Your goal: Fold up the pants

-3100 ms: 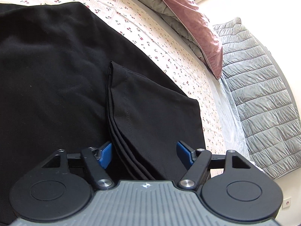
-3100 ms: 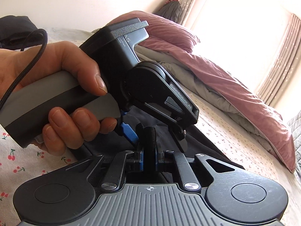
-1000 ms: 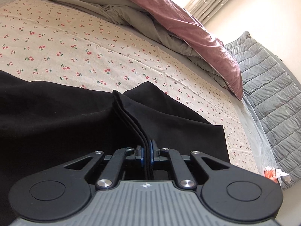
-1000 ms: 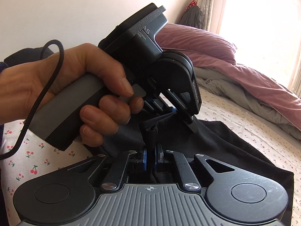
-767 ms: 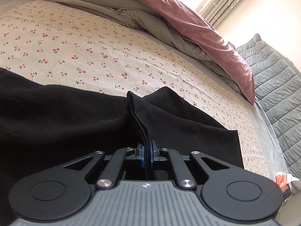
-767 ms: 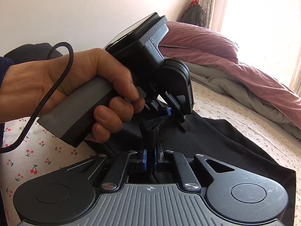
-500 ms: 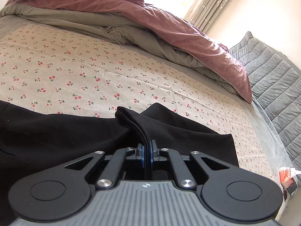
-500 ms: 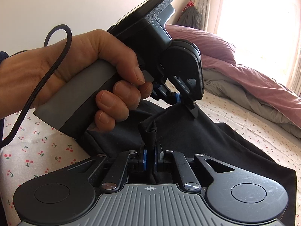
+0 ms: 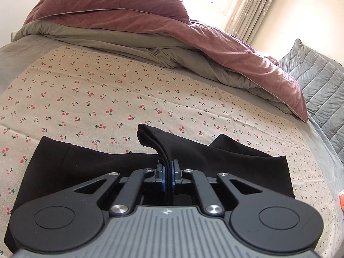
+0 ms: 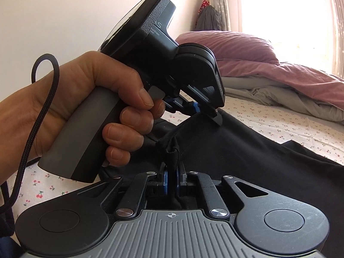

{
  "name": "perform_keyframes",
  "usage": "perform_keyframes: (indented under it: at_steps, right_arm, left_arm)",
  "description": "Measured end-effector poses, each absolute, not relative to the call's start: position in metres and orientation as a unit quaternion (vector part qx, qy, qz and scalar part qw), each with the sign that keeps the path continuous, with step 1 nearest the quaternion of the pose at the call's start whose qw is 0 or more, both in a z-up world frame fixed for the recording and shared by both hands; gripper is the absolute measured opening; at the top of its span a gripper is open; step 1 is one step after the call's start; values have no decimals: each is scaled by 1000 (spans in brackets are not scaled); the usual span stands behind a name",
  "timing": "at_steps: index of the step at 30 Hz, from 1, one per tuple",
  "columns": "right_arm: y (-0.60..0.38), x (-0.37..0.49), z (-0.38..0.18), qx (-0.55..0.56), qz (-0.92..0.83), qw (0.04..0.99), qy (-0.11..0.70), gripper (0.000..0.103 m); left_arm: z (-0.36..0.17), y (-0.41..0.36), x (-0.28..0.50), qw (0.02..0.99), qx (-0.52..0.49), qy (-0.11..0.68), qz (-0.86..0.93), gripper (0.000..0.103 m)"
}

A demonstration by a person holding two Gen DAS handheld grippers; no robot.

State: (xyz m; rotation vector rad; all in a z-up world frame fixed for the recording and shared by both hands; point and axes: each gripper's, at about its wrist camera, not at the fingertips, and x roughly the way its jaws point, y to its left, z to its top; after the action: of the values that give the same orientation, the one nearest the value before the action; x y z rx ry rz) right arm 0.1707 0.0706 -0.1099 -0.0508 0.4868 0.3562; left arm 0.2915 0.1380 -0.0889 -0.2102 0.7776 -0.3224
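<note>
Where the blue pads of the left tool point(image 9: 168, 177) press together, a layered edge of the black pants point(image 9: 232, 163) stands pinched between them, its tip poking up past the pads. The right tool point(image 10: 171, 177) is likewise clamped on a bunched fold of the pants point(image 10: 247, 154), just beside the left hand point(image 10: 90, 99). The pants spread sideways across the cherry-print sheet point(image 9: 103, 90), below the mauve duvet point(image 9: 133, 6).

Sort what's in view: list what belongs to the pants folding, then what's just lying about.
Belongs to the job:
- black pants
- left gripper, shut on the pants
- right gripper, shut on the pants
- cherry-print sheet under them

Just lying about:
- maroon duvet
- grey quilted cover
- curtain
</note>
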Motion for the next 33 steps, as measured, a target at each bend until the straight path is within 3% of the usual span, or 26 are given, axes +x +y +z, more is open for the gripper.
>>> perform_keyframes:
  at_steps: [17, 28, 33]
  right_arm:
    - [86, 223, -130, 10, 213, 934, 289, 7]
    - [105, 235, -120, 5, 238, 931, 278, 7]
    - [117, 255, -140, 4, 246, 917, 314, 7]
  left_arm:
    - [-118, 175, 300, 901, -73, 413, -108, 6]
    - [-105, 203, 291, 913, -80, 391, -86, 6]
    - [-125, 203, 296, 904, -42, 421, -62, 7]
